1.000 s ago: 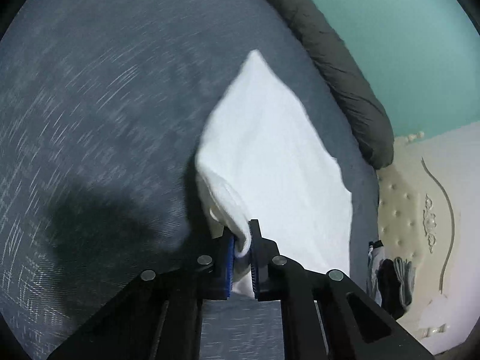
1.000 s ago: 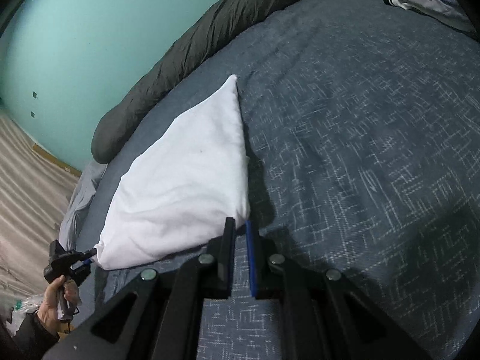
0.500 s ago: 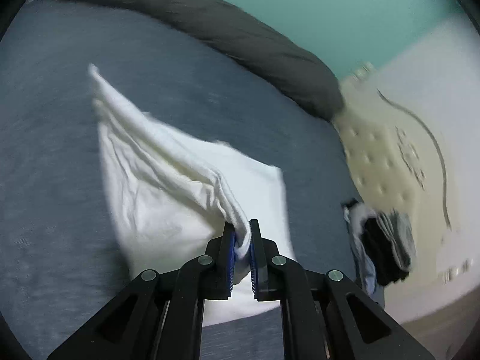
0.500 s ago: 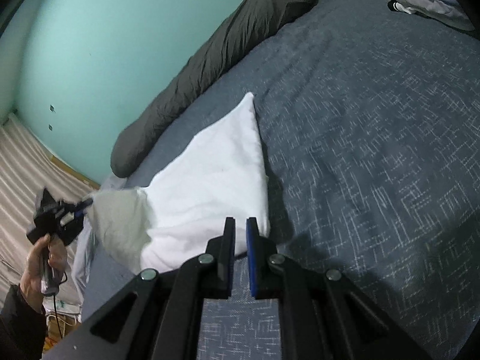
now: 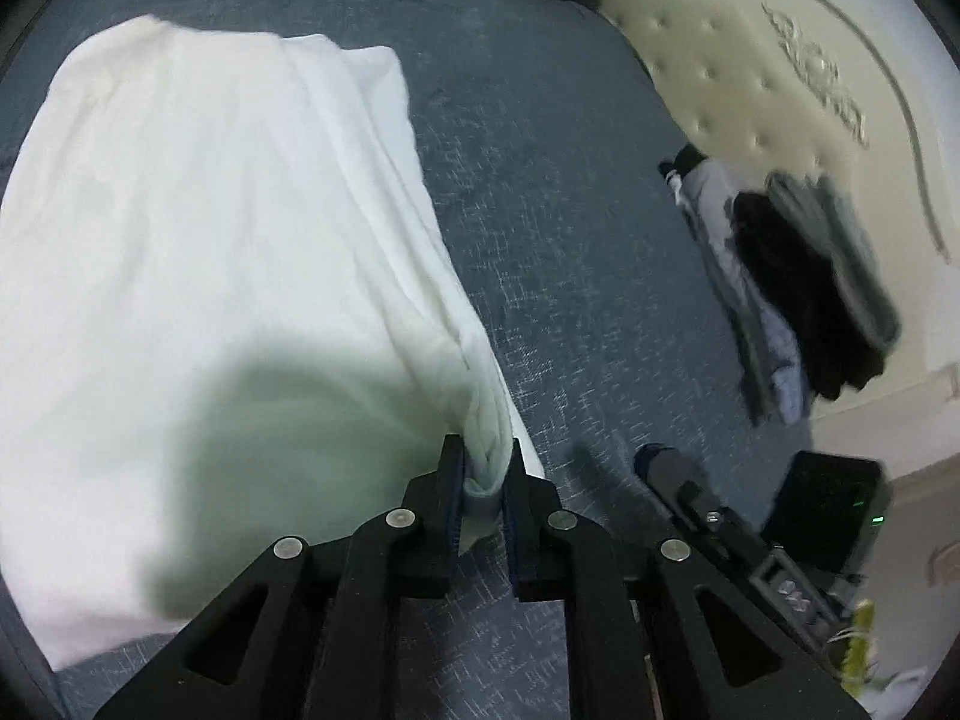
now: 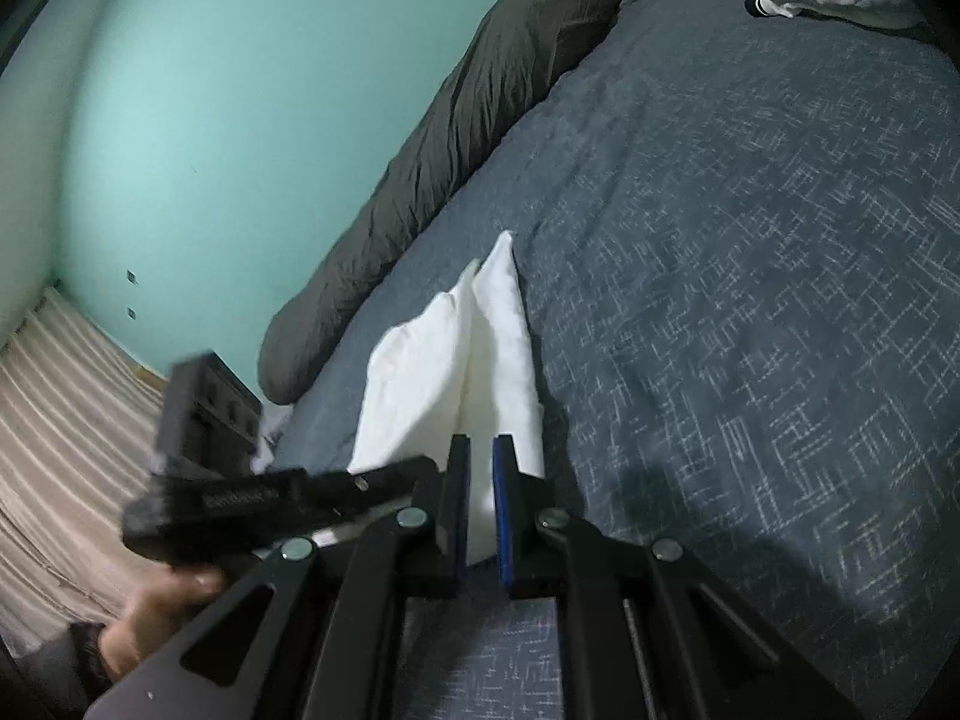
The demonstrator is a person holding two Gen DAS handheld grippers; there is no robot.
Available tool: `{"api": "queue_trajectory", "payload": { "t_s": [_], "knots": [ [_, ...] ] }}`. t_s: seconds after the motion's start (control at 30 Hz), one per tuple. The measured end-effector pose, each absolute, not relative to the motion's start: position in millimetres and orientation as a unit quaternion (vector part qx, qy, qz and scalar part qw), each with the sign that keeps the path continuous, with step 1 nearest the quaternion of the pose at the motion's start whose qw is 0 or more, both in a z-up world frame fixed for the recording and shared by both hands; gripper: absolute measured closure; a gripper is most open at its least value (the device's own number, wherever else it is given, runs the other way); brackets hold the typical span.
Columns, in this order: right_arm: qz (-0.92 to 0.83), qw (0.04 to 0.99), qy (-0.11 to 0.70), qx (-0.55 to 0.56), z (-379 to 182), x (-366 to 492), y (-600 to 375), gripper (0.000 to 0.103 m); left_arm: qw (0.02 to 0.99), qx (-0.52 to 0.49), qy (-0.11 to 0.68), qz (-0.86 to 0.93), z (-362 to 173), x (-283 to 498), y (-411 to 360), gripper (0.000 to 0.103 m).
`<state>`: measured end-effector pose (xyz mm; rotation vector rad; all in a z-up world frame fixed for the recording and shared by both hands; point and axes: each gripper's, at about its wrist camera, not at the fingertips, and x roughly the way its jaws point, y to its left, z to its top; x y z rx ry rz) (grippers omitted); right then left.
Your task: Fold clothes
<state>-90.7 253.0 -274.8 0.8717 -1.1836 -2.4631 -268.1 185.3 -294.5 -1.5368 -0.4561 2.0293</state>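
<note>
On the dark blue bed cover (image 6: 750, 300) lies the white garment (image 5: 210, 276), folded over on itself, near the long dark rolled quilt (image 6: 456, 138) by the teal wall. Your left gripper (image 5: 486, 468) has a bunched corner of the garment between its jaws, which are opening. Your right gripper (image 6: 480, 480) hovers just beside it, jaws nearly closed and holding nothing. A heap of dark clothes (image 5: 798, 282) sits by the cream headboard (image 5: 750, 72).

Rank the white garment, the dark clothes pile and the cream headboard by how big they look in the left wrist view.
1. white garment, though nearness to the camera inflates it
2. cream headboard, cut off by the picture's edge
3. dark clothes pile
</note>
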Motion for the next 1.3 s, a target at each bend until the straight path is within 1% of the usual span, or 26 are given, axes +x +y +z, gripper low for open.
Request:
{"api": "queue_trajectory", "payload": {
  "t_s": [0.03, 0.1, 0.13, 0.17, 0.2, 0.23, 0.27, 0.33, 0.53, 0.83, 0.87, 0.9, 0.93, 1.0, 1.07, 1.1, 1.3],
  "knots": [
    [-0.849, 0.139, -0.411, 0.302, -275.4, -92.4, 252.8, 0.095, 0.275, -0.568, -0.179, 0.755, -290.2, -267.2, 181.2, 0.081],
    [-0.845, 0.147, -0.413, 0.305, -275.5, -98.5, 249.3, 0.095, 0.278, -0.558, -0.186, 0.759, -278.0, -265.3, 173.9, 0.065],
    [-0.844, 0.152, -0.413, 0.306, -274.6, -101.7, 247.0, 0.092, 0.279, -0.552, -0.186, 0.763, -270.9, -266.5, 172.4, 0.062],
    [-0.843, 0.157, -0.413, 0.307, -273.7, -105.0, 244.7, 0.081, 0.280, -0.546, -0.186, 0.767, -264.3, -267.5, 170.4, 0.058],
    [-0.842, 0.163, -0.412, 0.309, -273.2, -108.0, 241.5, 0.063, 0.278, -0.540, -0.182, 0.773, -260.3, -267.9, 165.1, 0.055],
    [-0.841, 0.168, -0.409, 0.311, -272.9, -110.8, 237.9, 0.058, 0.276, -0.535, -0.178, 0.779, -256.9, -268.3, 159.6, 0.055],
    [-0.841, 0.172, -0.405, 0.315, -273.6, -113.5, 234.3, 0.055, 0.268, -0.535, -0.170, 0.783, -256.5, -268.7, 152.0, 0.054],
    [-0.840, 0.169, -0.399, 0.326, -277.7, -119.0, 228.4, 0.055, 0.252, -0.534, -0.157, 0.792, -256.1, -269.4, 136.9, 0.054],
    [-0.829, 0.164, -0.411, 0.343, -290.4, -124.1, 224.2, 0.055, 0.214, -0.541, -0.151, 0.799, -272.3, -268.3, 95.9, 0.054],
    [-0.822, 0.170, -0.397, 0.372, -295.7, -141.8, 205.2, 0.055, 0.205, -0.534, -0.141, 0.808, -282.9, -260.2, 79.2, 0.054],
    [-0.821, 0.170, -0.396, 0.375, -297.1, -144.3, 203.1, 0.057, 0.205, -0.533, -0.138, 0.809, -282.5, -259.7, 79.7, 0.054],
    [-0.820, 0.171, -0.396, 0.377, -298.4, -146.1, 201.4, 0.065, 0.205, -0.533, -0.135, 0.810, -282.1, -259.3, 80.1, 0.054],
    [-0.819, 0.174, -0.395, 0.379, -299.7, -147.8, 199.8, 0.071, 0.205, -0.533, -0.132, 0.810, -282.3, -259.3, 80.0, 0.054],
    [-0.818, 0.178, -0.393, 0.380, -301.3, -151.0, 196.9, 0.086, 0.205, -0.534, -0.128, 0.810, -282.6, -259.4, 79.9, 0.054],
    [-0.823, 0.179, -0.388, 0.375, -298.3, -150.7, 196.8, 0.092, 0.205, -0.535, -0.130, 0.809, -283.8, -259.1, 79.0, 0.054],
    [-0.826, 0.179, -0.387, 0.369, -295.6, -149.5, 198.1, 0.095, 0.206, -0.537, -0.131, 0.808, -284.7, -258.7, 78.9, 0.054],
    [-0.850, 0.181, -0.374, 0.325, -263.4, -136.3, 206.6, 0.097, 0.212, -0.541, -0.121, 0.804, -285.7, -253.4, 84.7, 0.054]
  ]
}}
